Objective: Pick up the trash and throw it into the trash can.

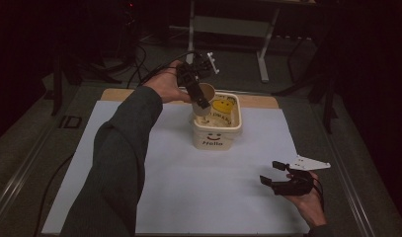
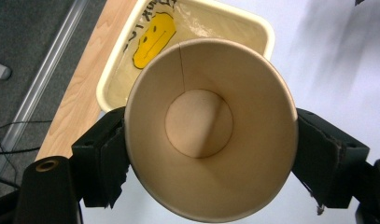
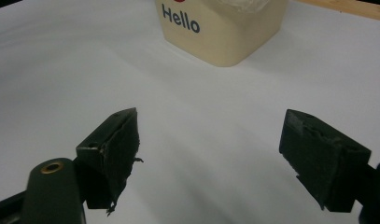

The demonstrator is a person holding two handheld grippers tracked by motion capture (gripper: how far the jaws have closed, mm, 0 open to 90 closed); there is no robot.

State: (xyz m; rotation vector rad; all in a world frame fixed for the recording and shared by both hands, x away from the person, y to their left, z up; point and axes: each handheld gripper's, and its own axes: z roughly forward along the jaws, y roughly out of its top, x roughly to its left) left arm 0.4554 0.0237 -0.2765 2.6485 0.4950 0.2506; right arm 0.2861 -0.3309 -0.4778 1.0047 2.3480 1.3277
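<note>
1. Sleeve [image 1: 114,163] nearest the high camera, bottom left, left forearm reaching up-table to the tub.
2. Left gripper [image 1: 197,94] clamped on a paper cup [image 1: 205,96]; in the left gripper view both jaws press the cup [image 2: 211,140] wall, one each side, mouth toward the camera, nothing visible in it.
3. Cup is held tilted over the back left part of the tub [image 1: 218,140], its low end at or just inside the rim; contact with the tub can't be told.
4. Tub: cream, "Hello" on the front wall, yellow smiley inside; stands on the white sheet [image 1: 188,187], mid table. Wood tabletop edge [image 1: 253,100] shows behind it.
5. Right gripper [image 1: 274,172] low over the sheet at front right, well apart from the tub; jaws spread, nothing between them in the right gripper view [image 3: 211,154].
6. Step, as judged: cup going into the tub, or being tipped over it; the first looks likelier since the cup looks empty.
7. Next move calls for: lower the cup inside the walls, clear of the rim, then open the left jaws. Right gripper could steady the tub if it slides.
</note>
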